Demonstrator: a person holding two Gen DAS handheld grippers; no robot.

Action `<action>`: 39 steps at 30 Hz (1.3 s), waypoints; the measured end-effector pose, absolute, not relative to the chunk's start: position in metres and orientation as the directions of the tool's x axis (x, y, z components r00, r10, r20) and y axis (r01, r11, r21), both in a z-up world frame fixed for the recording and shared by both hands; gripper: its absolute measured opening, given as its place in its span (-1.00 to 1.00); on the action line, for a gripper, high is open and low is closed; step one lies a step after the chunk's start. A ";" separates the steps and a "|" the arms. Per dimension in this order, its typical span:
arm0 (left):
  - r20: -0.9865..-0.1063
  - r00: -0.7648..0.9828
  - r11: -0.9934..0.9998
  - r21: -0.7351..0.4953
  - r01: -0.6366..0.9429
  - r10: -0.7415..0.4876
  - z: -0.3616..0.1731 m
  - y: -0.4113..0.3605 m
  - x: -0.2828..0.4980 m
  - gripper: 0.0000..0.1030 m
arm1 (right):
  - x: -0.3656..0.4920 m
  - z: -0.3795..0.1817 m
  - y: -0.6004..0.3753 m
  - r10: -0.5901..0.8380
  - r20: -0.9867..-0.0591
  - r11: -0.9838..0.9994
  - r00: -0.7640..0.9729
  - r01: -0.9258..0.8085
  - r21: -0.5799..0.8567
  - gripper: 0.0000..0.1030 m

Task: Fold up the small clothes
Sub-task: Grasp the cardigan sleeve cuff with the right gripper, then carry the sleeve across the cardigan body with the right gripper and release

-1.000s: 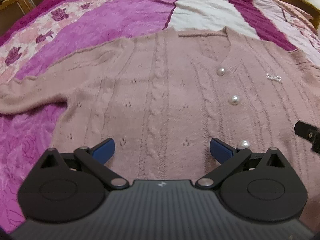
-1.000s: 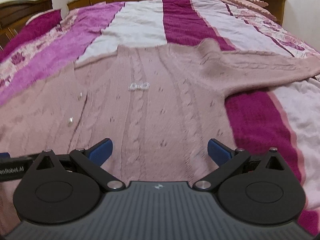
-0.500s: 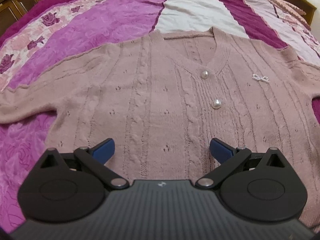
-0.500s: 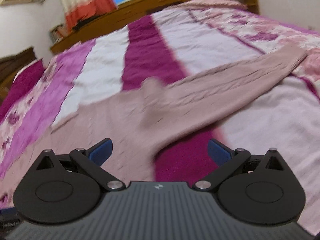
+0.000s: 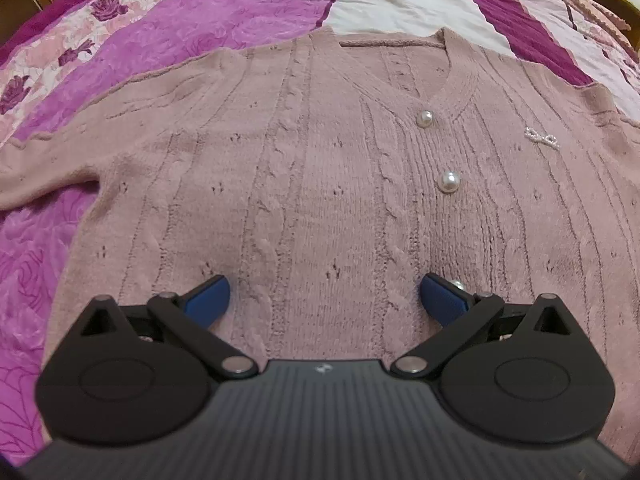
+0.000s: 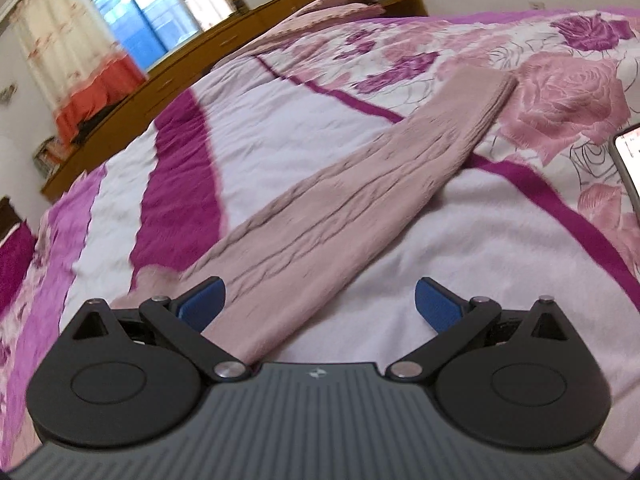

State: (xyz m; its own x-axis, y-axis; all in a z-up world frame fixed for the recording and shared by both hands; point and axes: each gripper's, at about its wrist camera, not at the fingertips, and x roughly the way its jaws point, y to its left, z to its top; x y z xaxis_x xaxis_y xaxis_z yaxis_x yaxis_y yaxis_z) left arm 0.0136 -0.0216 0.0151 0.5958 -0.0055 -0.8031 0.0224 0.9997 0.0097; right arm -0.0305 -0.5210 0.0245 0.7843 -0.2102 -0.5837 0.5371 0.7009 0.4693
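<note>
**Cardigan flat on the bed, both grippers spread wide**

A dusty-pink cable-knit cardigan (image 5: 320, 184) lies face up and spread flat on a striped pink, white and magenta bedspread (image 5: 208, 12). In the left wrist view its V-neck sits at 12 o'clock, with two pearl buttons (image 5: 449, 182) down the front toward 1 o'clock and a small beaded bow (image 5: 541, 137) at 2 o'clock. One sleeve runs out of view at 9 o'clock.

The left gripper (image 5: 324, 296) hangs over the lower body of the cardigan, its blue-tipped fingers (image 5: 208, 296) wide apart and holding nothing. A third button peeks out just beside the finger at 4 o'clock.

In the right wrist view the other sleeve (image 6: 360, 200) stretches straight from 7 o'clock to its cuff at 1 o'clock, lying across the white and rose-printed bands of the bedspread. The right gripper (image 6: 318, 300) is over the sleeve's near end, fingers (image 6: 438, 304) wide and empty. A phone (image 6: 628, 156) edge shows at 3 o'clock. A wooden cabinet (image 6: 248, 28) and a curtained window (image 6: 132, 12) stand behind at 11 o'clock.
</note>
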 end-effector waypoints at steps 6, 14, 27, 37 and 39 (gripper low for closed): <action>-0.798 0.603 0.999 0.033 0.016 0.017 0.013 -0.026 0.013 1.00 | -0.005 0.006 -0.551 -0.210 -0.583 0.666 0.785 0.552 0.502 1.00; -0.797 0.603 0.999 0.053 0.008 0.038 0.012 -0.031 0.013 1.00 | 0.028 -0.003 -0.581 -0.222 -0.530 0.680 0.818 0.520 0.517 1.00; -0.794 0.606 0.998 0.061 -0.003 0.050 0.011 -0.032 0.013 1.00 | 0.030 0.002 -0.602 -0.251 -0.479 0.634 0.841 0.517 0.575 -0.63; -0.817 0.576 0.999 0.047 0.008 0.034 0.013 -0.029 0.019 1.00 | -0.017 0.041 -0.589 -0.286 -0.340 0.636 0.896 0.442 0.632 -0.86; -0.826 0.562 0.999 0.041 0.008 0.030 0.014 -0.029 0.022 1.00 | -0.025 0.054 -0.579 -0.281 -0.308 0.657 0.909 0.416 0.629 -0.86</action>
